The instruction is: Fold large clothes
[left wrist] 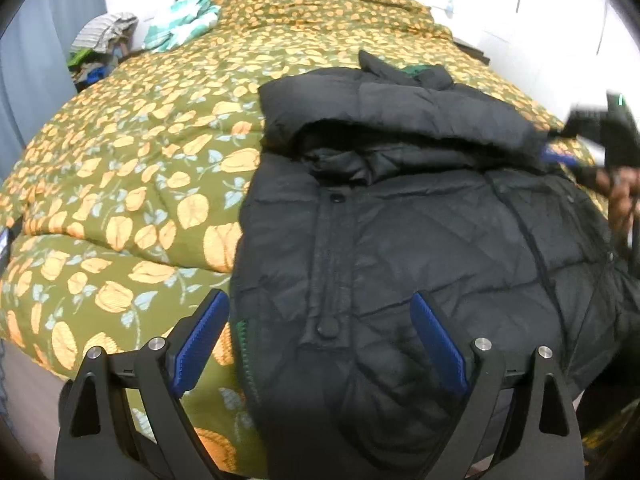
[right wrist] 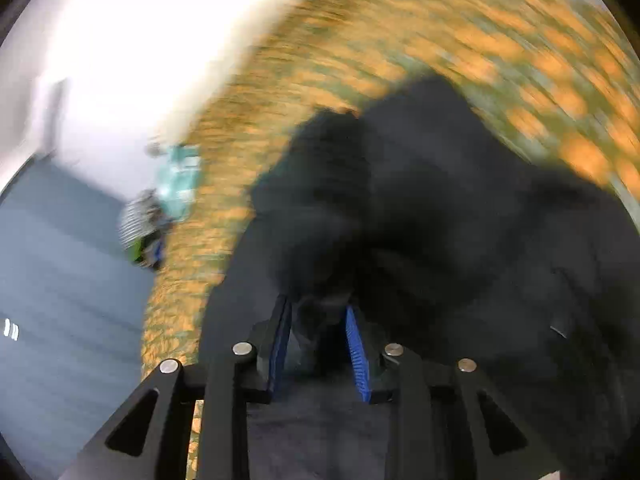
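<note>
No brand, label or lettering reads anywhere on what you've got in front of you, so on to the count: one black quilted jacket (left wrist: 420, 220), lying front-up on the bed (left wrist: 120, 184) with its hood flopped toward the pillows and two round snaps showing down the placket. The bed wears a single olive quilt printed with orange flowers. Your left gripper (left wrist: 320, 344) hangs released over the jacket's lower hem, jaws spread wide, blue pads clear of the cloth, nothing between them. Your right gripper (right wrist: 320, 340) is badly smeared by motion in its own view, but you can see the two blue pads drawn in close with a bunch of black jacket fabric pinched between them; from the left view it sits at the jacket's far right edge, with your hand (left wrist: 620, 196) partly showing behind it. At the bed's far left corner there's one crumpled teal-and-white cloth (left wrist: 180, 20), and beside it one heap of mixed clothes (left wrist: 100, 48) against the grey curtain (left wrist: 36, 60).
</note>
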### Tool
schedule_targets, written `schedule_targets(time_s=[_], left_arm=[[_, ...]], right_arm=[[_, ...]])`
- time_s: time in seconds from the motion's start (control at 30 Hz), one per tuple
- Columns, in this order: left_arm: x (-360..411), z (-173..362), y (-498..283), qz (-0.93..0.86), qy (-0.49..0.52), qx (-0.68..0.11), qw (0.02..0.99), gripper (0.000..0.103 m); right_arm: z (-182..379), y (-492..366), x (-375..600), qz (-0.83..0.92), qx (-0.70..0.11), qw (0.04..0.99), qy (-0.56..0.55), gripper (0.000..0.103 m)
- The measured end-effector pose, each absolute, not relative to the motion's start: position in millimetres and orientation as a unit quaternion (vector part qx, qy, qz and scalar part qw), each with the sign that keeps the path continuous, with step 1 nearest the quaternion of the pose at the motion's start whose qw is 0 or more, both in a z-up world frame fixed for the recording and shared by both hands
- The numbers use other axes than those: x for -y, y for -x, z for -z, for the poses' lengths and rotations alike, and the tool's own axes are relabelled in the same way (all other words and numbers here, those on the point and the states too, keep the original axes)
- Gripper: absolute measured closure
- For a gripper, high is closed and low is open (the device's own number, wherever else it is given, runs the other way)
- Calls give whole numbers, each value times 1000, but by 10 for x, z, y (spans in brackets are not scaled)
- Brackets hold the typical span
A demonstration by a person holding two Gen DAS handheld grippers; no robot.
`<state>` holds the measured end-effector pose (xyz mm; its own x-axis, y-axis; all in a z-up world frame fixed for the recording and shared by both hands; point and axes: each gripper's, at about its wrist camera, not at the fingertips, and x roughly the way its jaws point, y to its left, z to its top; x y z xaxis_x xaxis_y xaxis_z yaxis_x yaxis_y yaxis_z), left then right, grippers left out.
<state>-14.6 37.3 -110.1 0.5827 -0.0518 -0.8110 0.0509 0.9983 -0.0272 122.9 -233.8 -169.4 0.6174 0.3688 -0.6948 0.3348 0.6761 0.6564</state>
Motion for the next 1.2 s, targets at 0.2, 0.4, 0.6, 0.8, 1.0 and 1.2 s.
schedule_targets(time_s=[0.2, 0.4, 0.6, 0.8, 1.0, 1.2], left_arm=[[-385, 1160, 115, 27, -6, -461, 887, 10], [-405, 1183, 81, 26, 15, -470, 882, 10], [-418, 1150, 131, 17, 7, -466, 885, 10], [-487, 1209, 108, 15, 23, -473, 881, 10], [-553, 1231, 67, 9, 27, -475, 880, 10], [-574, 1239, 45, 5, 33, -474, 880, 10]], right_arm=[[1574, -970, 2433, -53, -446, 820, -354, 34], [1632, -1339, 2674, -49, -444, 815, -370, 33], [1413, -1562, 2385, 4, -434, 870, -234, 33], [1474, -1824, 2139, 0, -472, 871, -135, 66], [848, -2014, 2098, -18, -401, 911, -90, 92], [638, -2296, 2355, -2, -364, 926, -95, 95]])
